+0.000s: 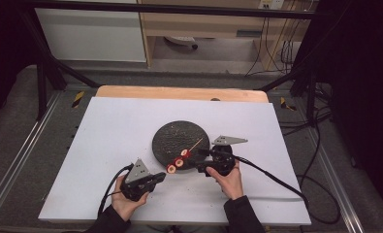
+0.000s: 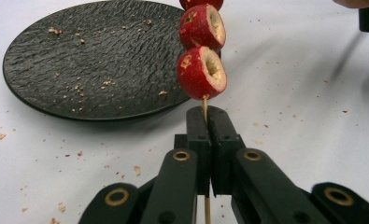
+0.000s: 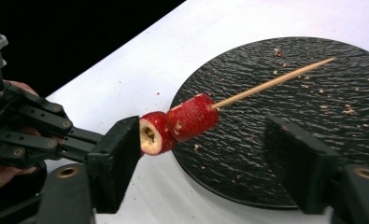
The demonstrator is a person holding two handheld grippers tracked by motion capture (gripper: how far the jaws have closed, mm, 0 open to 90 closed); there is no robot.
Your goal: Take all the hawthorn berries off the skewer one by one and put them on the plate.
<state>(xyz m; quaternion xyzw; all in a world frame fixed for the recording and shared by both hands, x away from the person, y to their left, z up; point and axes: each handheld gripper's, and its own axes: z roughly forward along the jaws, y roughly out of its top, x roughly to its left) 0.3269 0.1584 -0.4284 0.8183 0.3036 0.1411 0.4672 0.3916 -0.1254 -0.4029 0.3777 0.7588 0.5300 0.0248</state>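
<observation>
Item: skewer (image 2: 204, 106) with 3 hawthorn pieces (image 2: 202, 72), clamped by our left gripper (image 2: 209, 122); right gripper (image 3: 205, 154) part-open, empty. Risk: fruit sliding off over plate (image 1: 166, 141).

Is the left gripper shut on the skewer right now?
Shut. In the left gripper view the left gripper has its jaws pressed together with the skewer pinched between them, just below the red fruit pieces.

Red fruit pieces (image 1: 179, 162): three, though the third is partly cut off up close
Wooden stick (image 3: 271, 83): one
Black plate (image 1: 172, 136): one
Grippers: two
Hands: two
</observation>
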